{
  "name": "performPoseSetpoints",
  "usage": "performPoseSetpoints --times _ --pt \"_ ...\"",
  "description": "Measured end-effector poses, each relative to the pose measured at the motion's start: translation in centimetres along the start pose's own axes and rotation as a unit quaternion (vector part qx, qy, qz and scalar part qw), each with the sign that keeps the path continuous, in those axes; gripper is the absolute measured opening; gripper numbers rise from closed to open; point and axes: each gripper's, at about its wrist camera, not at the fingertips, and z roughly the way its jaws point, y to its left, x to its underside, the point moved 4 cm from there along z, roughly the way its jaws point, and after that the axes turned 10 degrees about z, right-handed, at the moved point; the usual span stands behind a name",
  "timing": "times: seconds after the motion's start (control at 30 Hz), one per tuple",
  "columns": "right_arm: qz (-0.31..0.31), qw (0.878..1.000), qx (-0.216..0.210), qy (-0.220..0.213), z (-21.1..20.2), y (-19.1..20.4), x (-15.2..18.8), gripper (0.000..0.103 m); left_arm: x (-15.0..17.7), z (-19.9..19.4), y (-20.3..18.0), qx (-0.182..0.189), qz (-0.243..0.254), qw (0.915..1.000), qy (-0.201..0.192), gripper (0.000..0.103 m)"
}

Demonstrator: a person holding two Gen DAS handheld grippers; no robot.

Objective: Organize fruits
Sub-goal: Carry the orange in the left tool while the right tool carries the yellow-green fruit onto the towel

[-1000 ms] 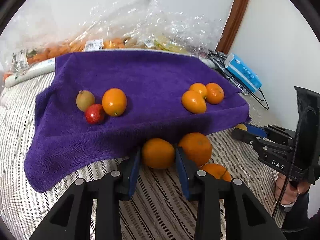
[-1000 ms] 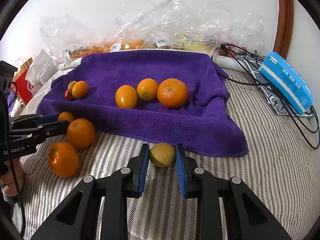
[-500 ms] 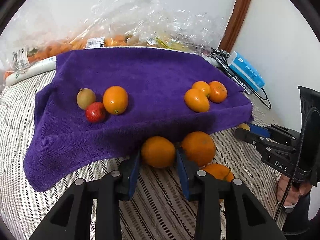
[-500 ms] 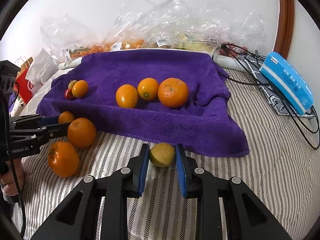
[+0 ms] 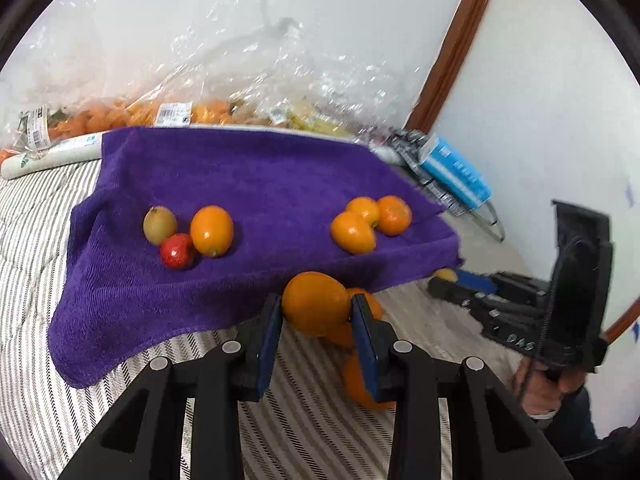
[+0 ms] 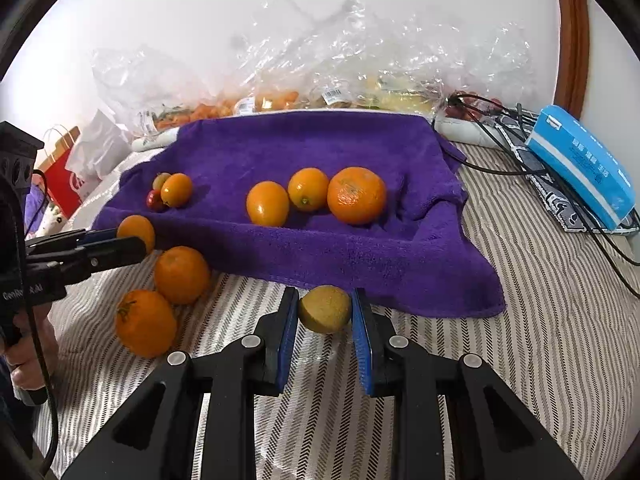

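While pinching an orange (image 5: 316,304) in the left tool (image 5: 316,307), raising it off the bed (image 6: 540,320) to hang before the towel (image 5: 260,184) hem, rather than resting it on the stripes as a second ago. Likely starting the carry onto the towel, perhaps toward the three oranges (image 6: 308,189) grouped there. Keeping the right tool (image 6: 325,308) where it was, pads pressing narrowly on a yellow-green fruit (image 6: 325,310) that appears to be sitting on the bed just in front of the hem, and so judging that pick not yet under way. Showing plainly, in the right view only, the two oranges (image 6: 182,274) remaining on the bed, well apart from the lifted one; hiding them mostly behind the held orange in the left view. Giving, in the left view alone, a close look at the kiwi (image 5: 160,225) and red fruit (image 5: 177,251) touching on the towel.
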Motion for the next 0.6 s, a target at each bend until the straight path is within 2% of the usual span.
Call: performPoseSetpoints --times 0.13,0.3,0.6 --pt "-0.010 1.000 -0.018 -0.012 -0.6 0.6 0.0 0.027 -0.3 -0.8 -0.5 0.007 0.007 0.9998 -0.019 0.033" --pt "-0.012 0.998 -0.039 -0.037 -1.6 1.1 -0.1 0.027 -0.3 -1.3 -0.9 -0.001 0.019 0.9995 -0.024 0.033" --pt "-0.026 0.998 -0.026 -0.057 -4.3 2.5 -1.3 0.027 -1.5 -3.6 -0.7 -0.010 0.010 0.9989 -0.045 0.033"
